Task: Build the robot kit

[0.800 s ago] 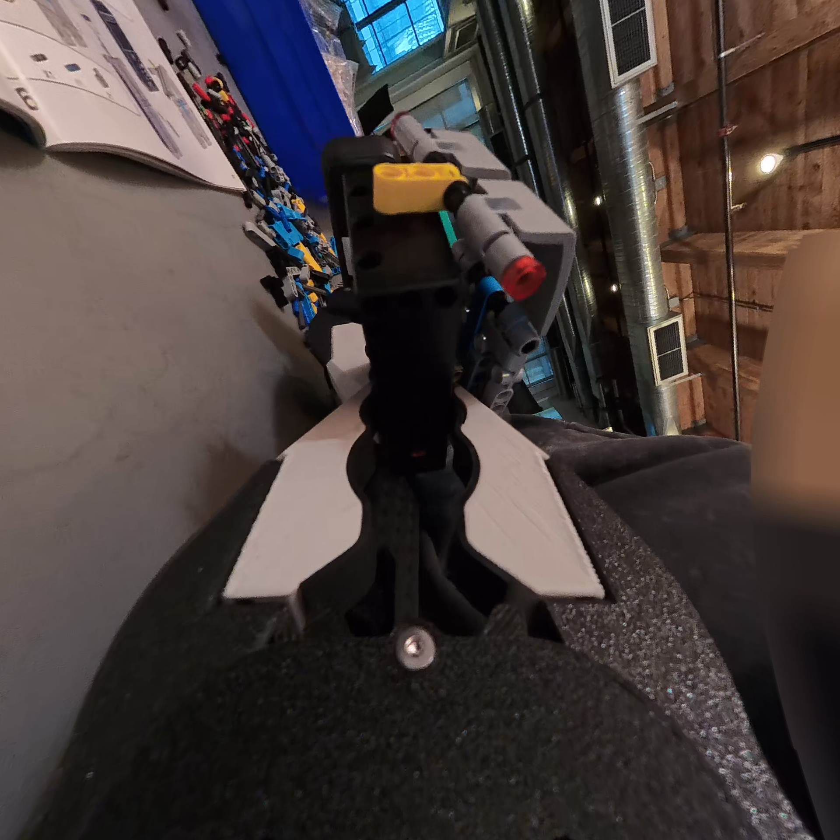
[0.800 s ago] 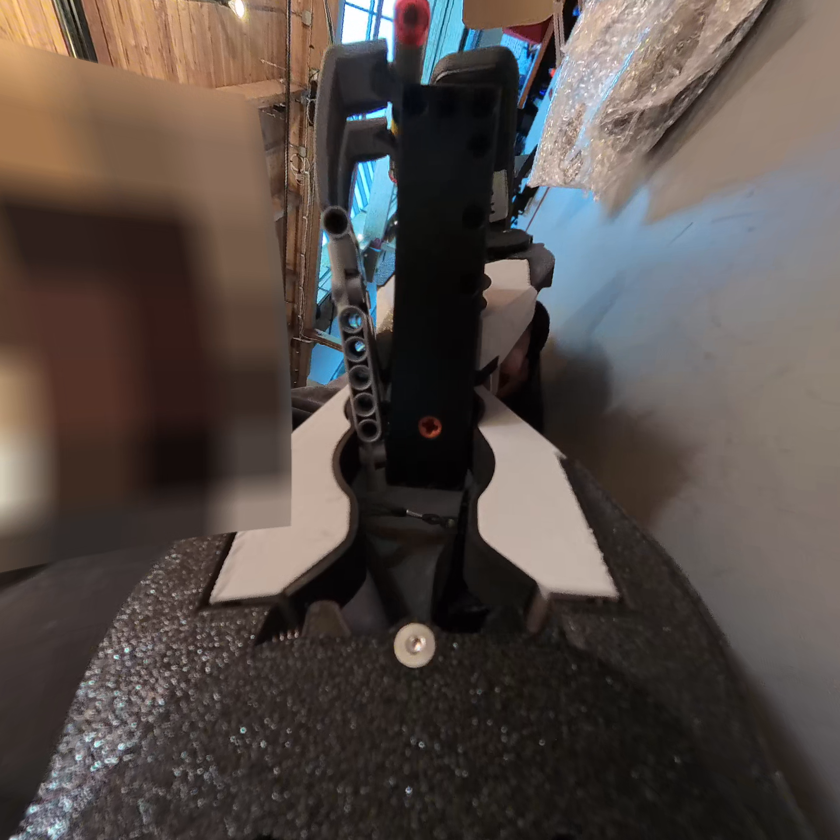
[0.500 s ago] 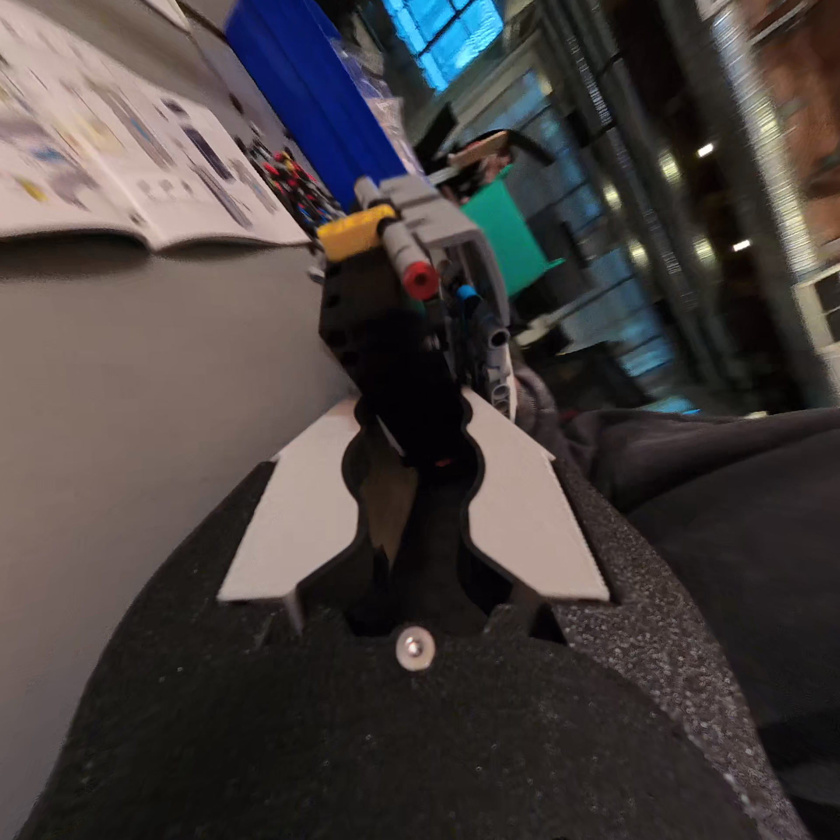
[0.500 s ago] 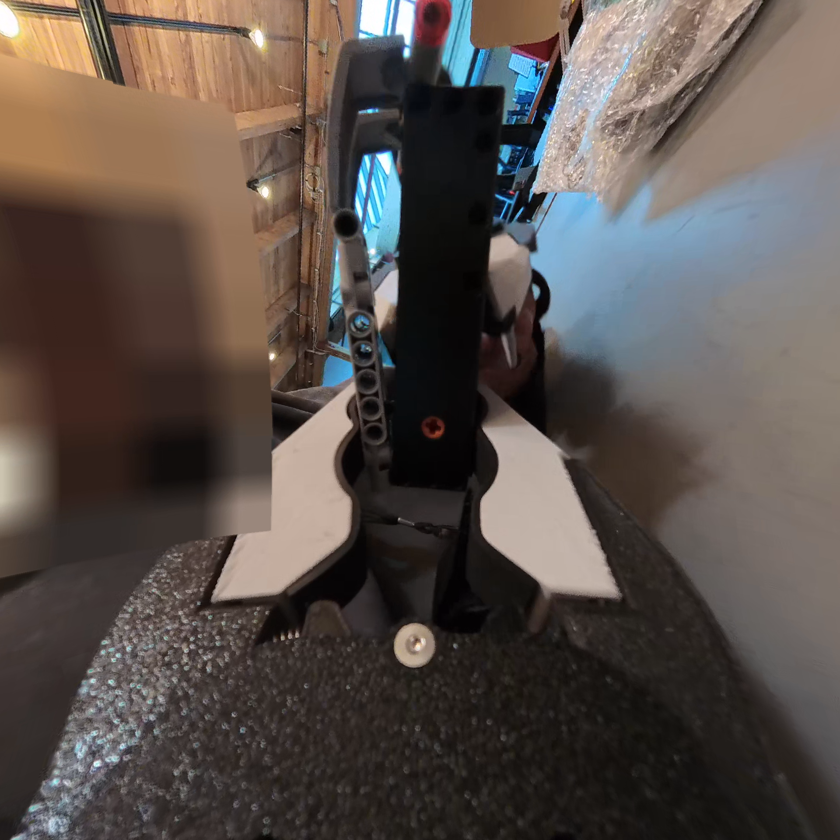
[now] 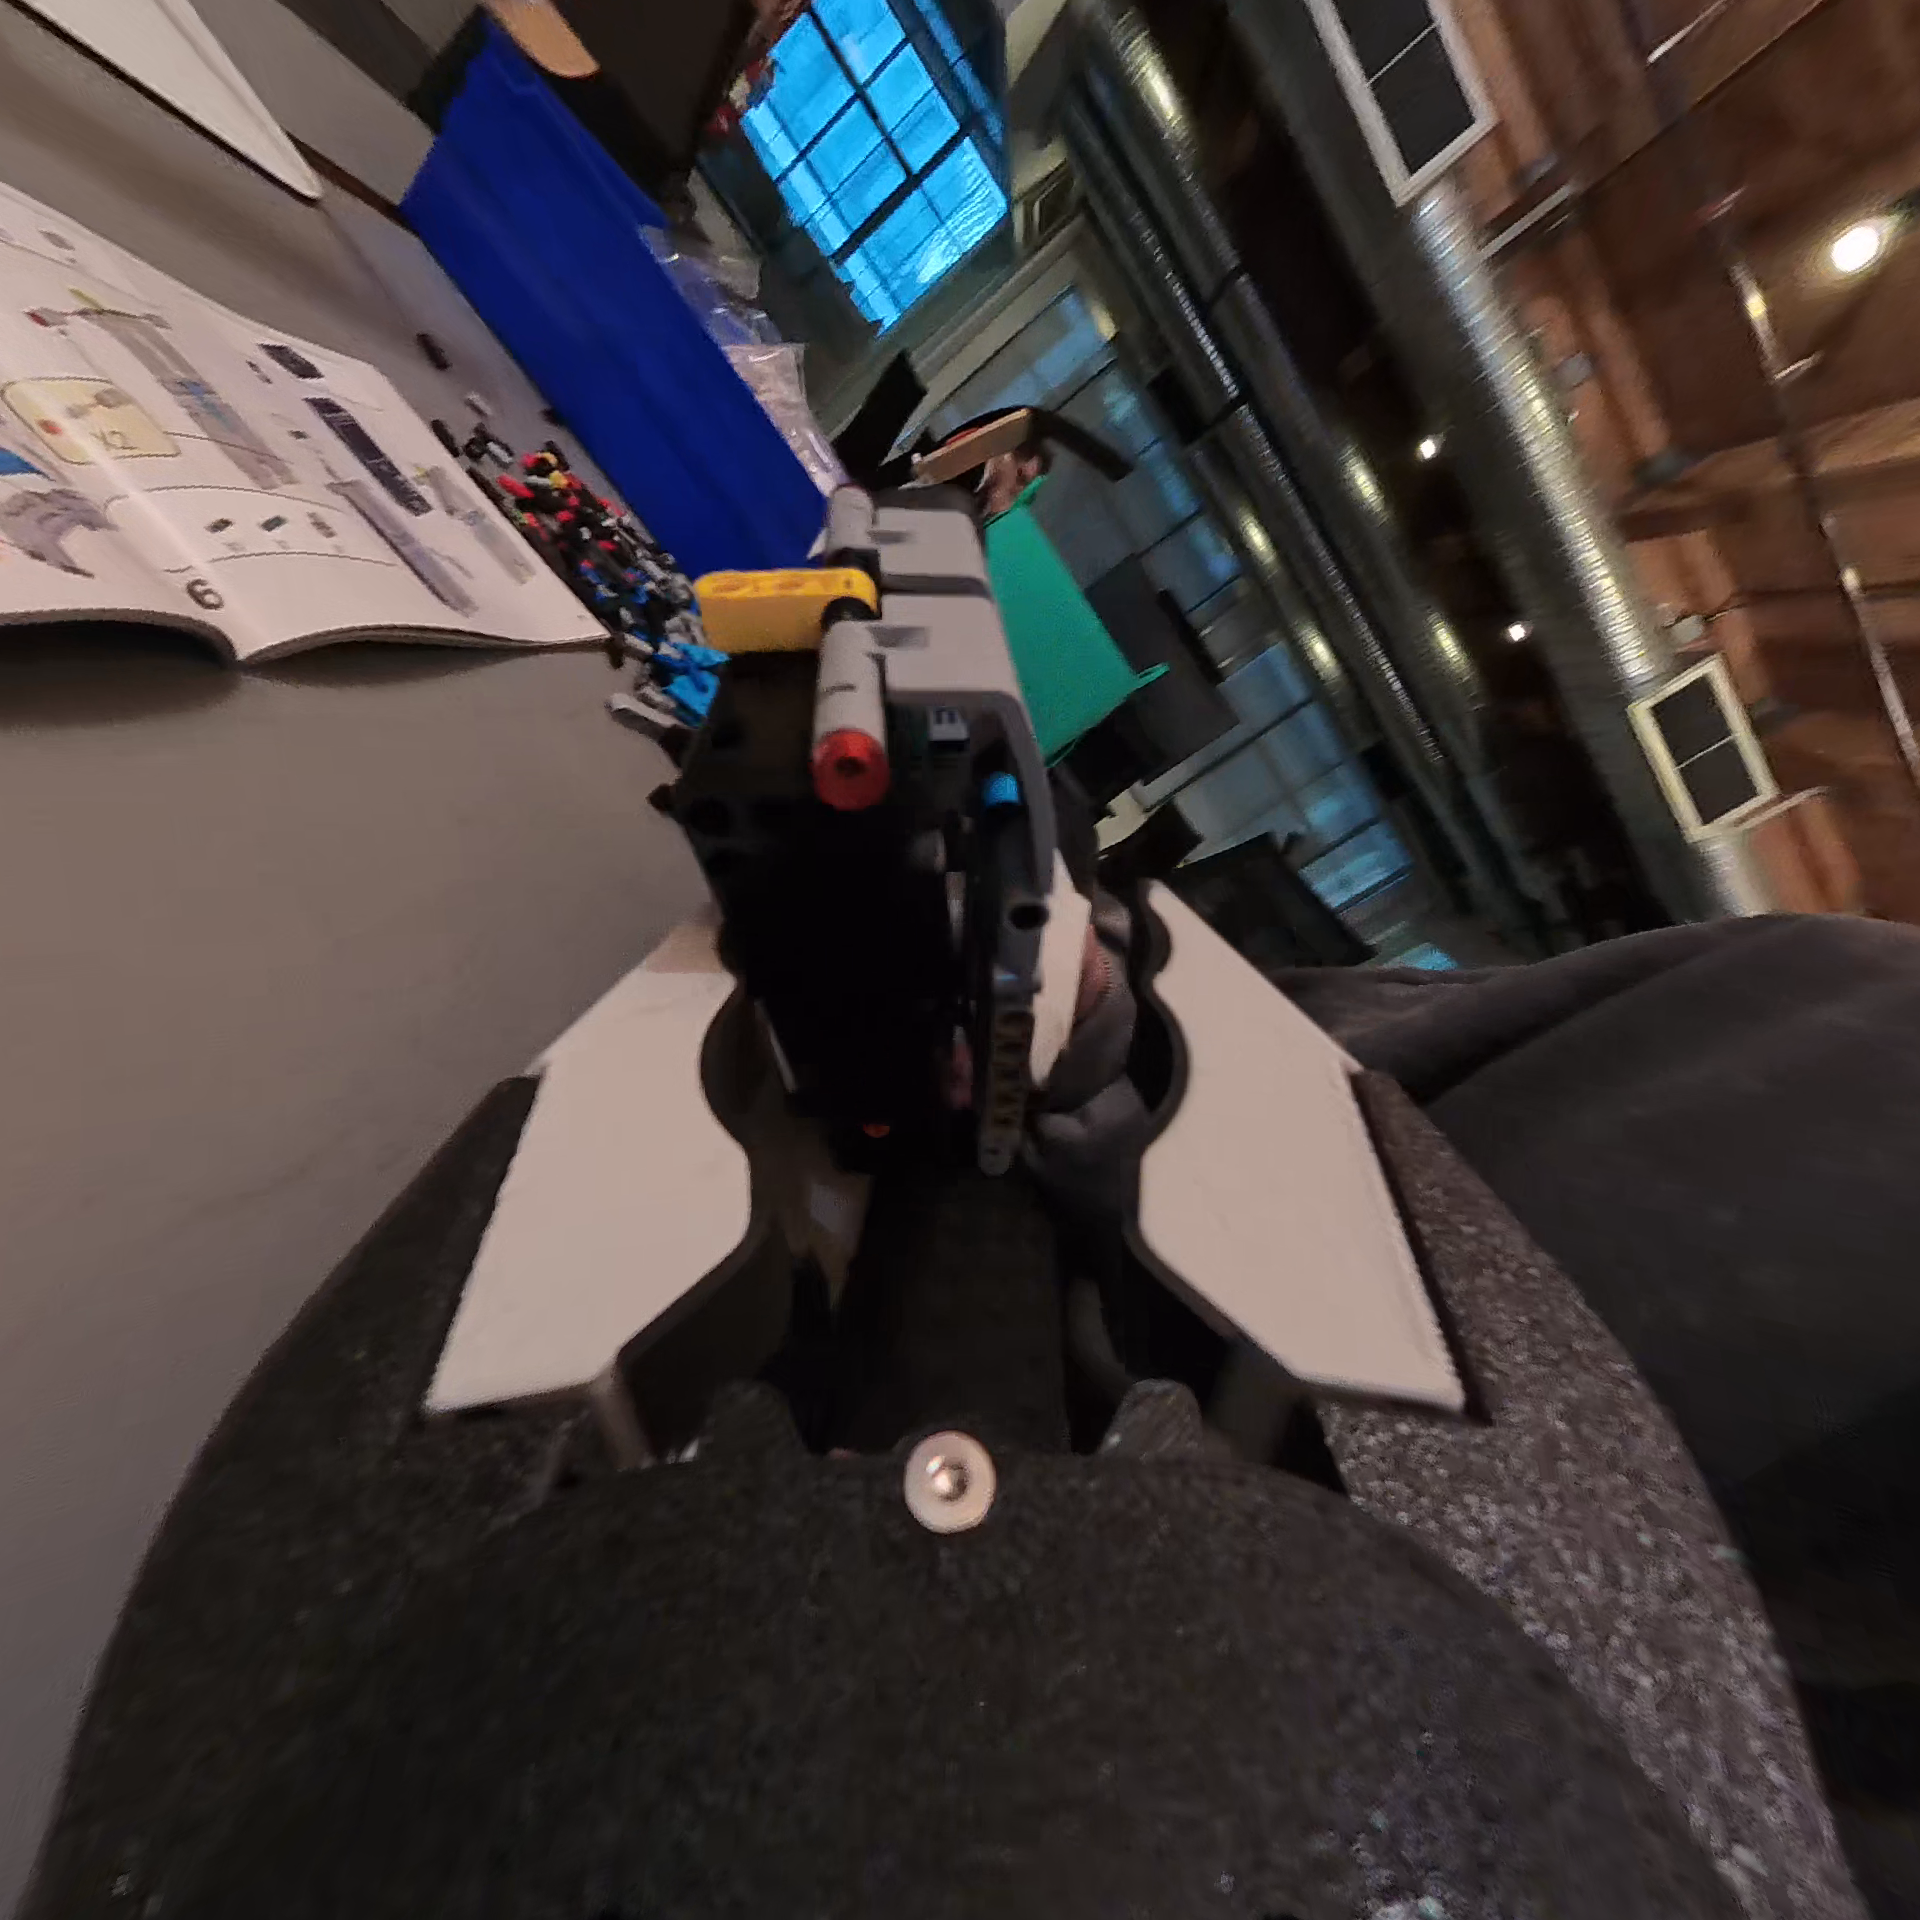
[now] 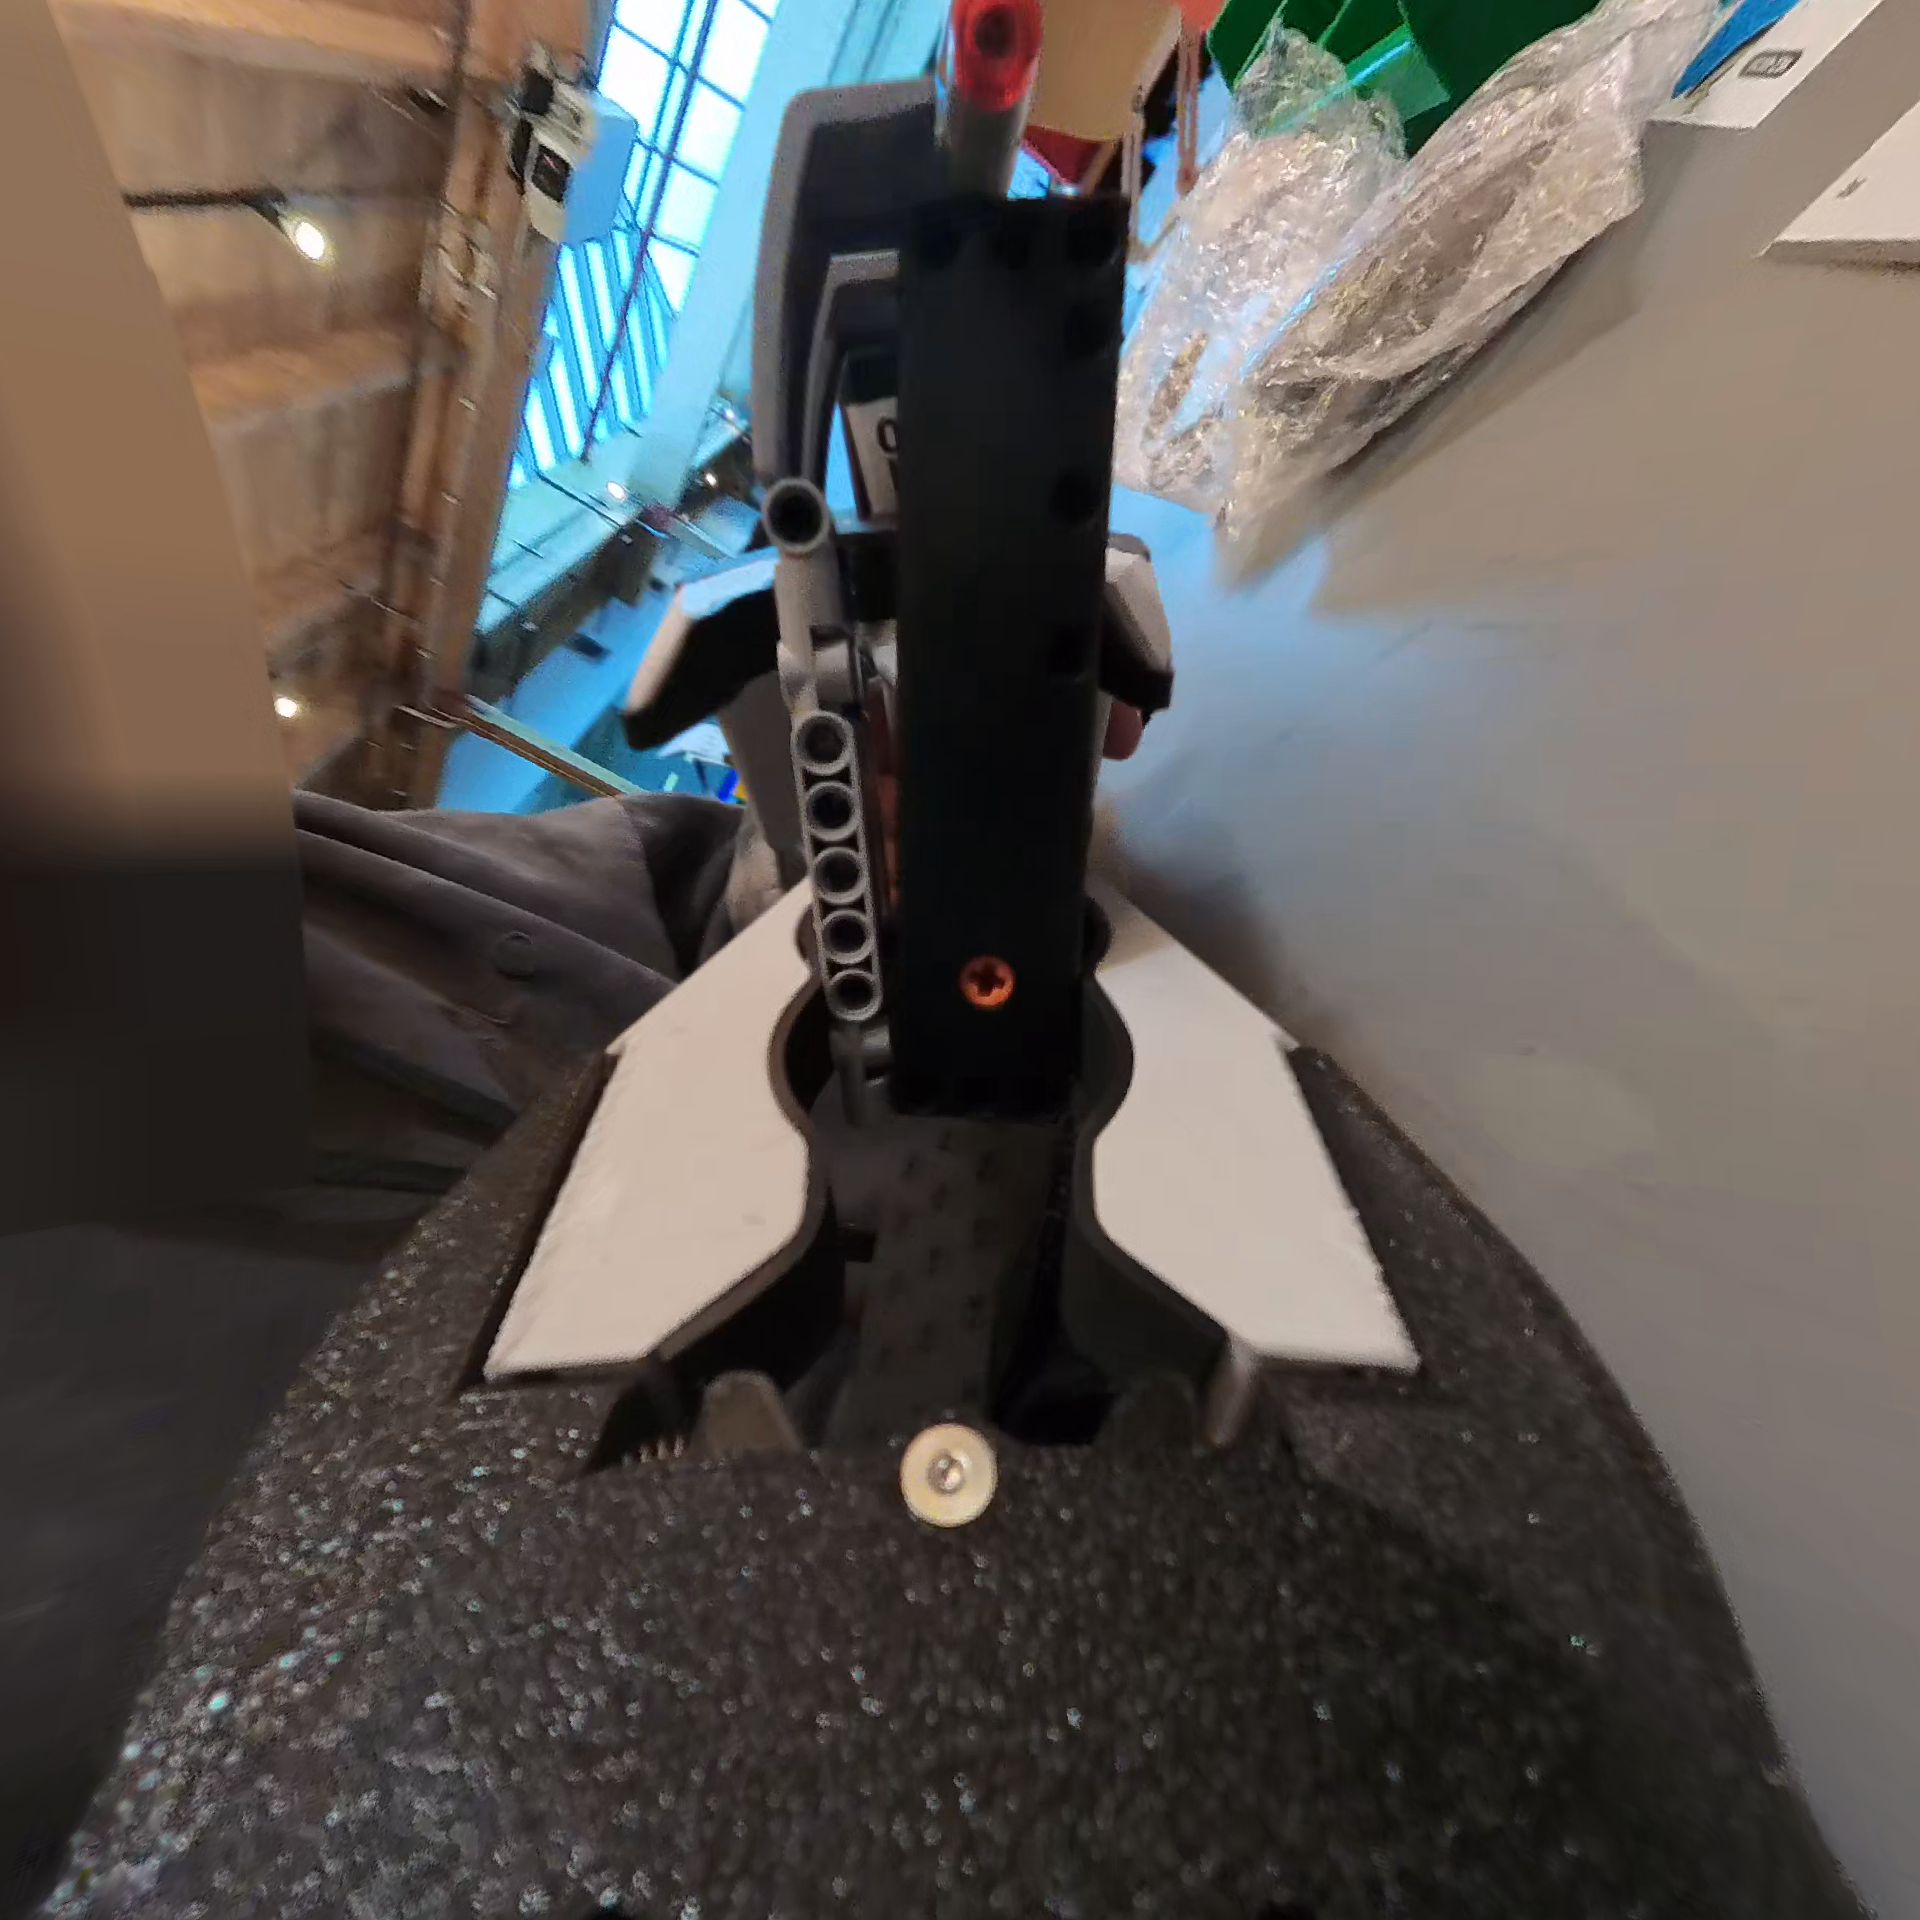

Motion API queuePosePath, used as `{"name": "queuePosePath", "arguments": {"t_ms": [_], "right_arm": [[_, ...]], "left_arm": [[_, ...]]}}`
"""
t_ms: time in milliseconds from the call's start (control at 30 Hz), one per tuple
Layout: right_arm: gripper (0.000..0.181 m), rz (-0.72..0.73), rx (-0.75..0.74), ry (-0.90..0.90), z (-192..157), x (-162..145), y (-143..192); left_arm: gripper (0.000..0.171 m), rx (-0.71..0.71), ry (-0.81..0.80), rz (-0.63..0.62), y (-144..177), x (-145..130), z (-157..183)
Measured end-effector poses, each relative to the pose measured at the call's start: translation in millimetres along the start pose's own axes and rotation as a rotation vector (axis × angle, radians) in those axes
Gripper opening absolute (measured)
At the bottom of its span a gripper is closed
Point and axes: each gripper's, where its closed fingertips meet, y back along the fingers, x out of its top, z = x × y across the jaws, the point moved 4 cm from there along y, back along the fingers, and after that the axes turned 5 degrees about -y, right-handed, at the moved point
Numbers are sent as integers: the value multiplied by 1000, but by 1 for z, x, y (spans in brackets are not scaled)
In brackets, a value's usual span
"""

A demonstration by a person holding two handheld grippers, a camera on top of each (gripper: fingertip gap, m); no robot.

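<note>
Right claw point(image 6: 961, 997) is sitting clamped on the near end of a toy-brick assembly point(image 6: 1003, 665): both white fingers point(image 6: 675, 1143) are pressing the flanks of its long black beam, with the small orange pin point(image 6: 985, 983) facing the camera just above the grip. A grey holed liftarm point(image 6: 844, 862) is running alongside the beam on its left, and a grey rod with a red tip point(image 6: 992, 31) is poking out past the far end. The assembly is hanging in the air beside the grey bench point(image 6: 1558, 831), not touching it. Left claw point(image 5: 940, 997) is standing apart, fingers point(image 5: 613, 1174) spread wide around the other end of the same assembly point(image 5: 852, 904); its left finger is sitting close against the black beam, can't tell if touching, and its right finger is well clear with a visible gap. From this side a yellow piece point(image 5: 779, 608) is sitting on top, a red-tipped grey rod point(image 5: 850, 727) is pointing at the camera, and a blue pin point(image 5: 1000, 821) is showing on the right. On the bench behind, an open instruction booklet point(image 5: 239, 509) is lying flat, with a scatter of small loose bricks point(image 5: 613, 561) just beside its far edge. Crinkled clear plastic bags point(image 6: 1382, 270) are lying on the bench in the right view. Dark fabric point(image 5: 1662, 1195) is filling the right side of the left view.
</note>
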Motion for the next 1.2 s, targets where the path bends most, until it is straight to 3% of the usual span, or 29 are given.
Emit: {"name": "queuePosePath", "arguments": {"t_ms": [67,167,367,833,933,1133,1200], "right_arm": [[41,-15,-35,31,0,-2,-3],[39,-48,-45,-7,1,-6,-5],[39,-51,-15,-71,1,-7,-3],[40,81,-39,-10,-2,8,7],[45,123,-171,65,4,14,12],[80,105,-631,501,4,19,12],[79,119,-740,614,-2,17,5]], "left_arm": [[48,39,-8,0,0,0,-7],[35,23,13,-13,1,-3,-10],[34,-16,53,-10,-1,-4,-13],[35,-32,16,40,1,2,-10],[34,3,47,83,1,2,-16],[35,118,60,149,3,4,-28],[34,132,72,160,2,3,-29]]}}
